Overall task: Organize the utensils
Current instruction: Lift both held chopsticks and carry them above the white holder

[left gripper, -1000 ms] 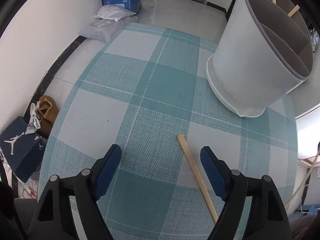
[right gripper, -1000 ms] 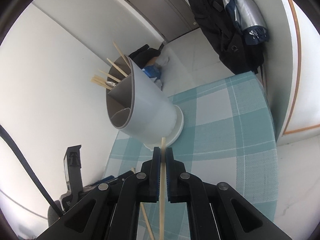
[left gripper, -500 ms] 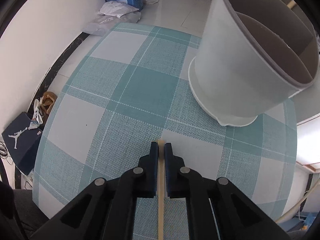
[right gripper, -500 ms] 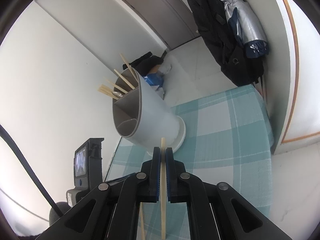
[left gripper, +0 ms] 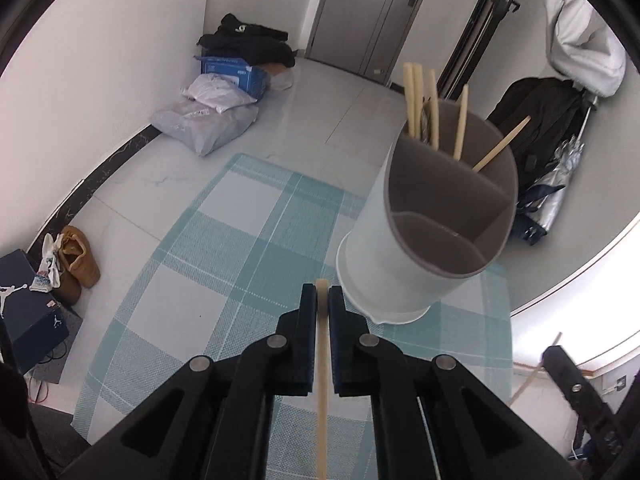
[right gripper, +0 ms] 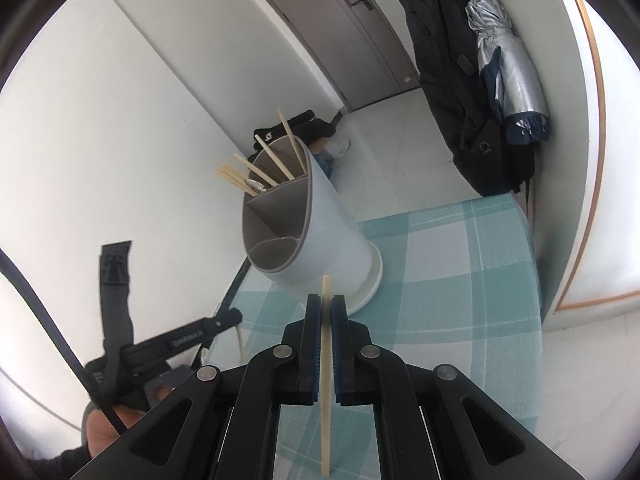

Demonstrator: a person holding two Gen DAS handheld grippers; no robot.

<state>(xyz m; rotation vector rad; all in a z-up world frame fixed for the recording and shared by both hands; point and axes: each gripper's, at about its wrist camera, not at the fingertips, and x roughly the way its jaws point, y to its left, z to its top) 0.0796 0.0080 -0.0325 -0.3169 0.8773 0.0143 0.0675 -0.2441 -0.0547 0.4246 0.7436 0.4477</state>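
Transfer step in hand. Your left gripper [left gripper: 322, 294] and right gripper [right gripper: 326, 307] each have fingers clamped on a chopstick [left gripper: 321, 368], [right gripper: 326, 376], above the surface. Next: tip both into the holder [left gripper: 420, 248], its far compartment.

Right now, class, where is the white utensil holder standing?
The white utensil holder stands on the checked tablecloth, ahead and right of the left tongs in the left wrist view, chopsticks poking from its far compartment.
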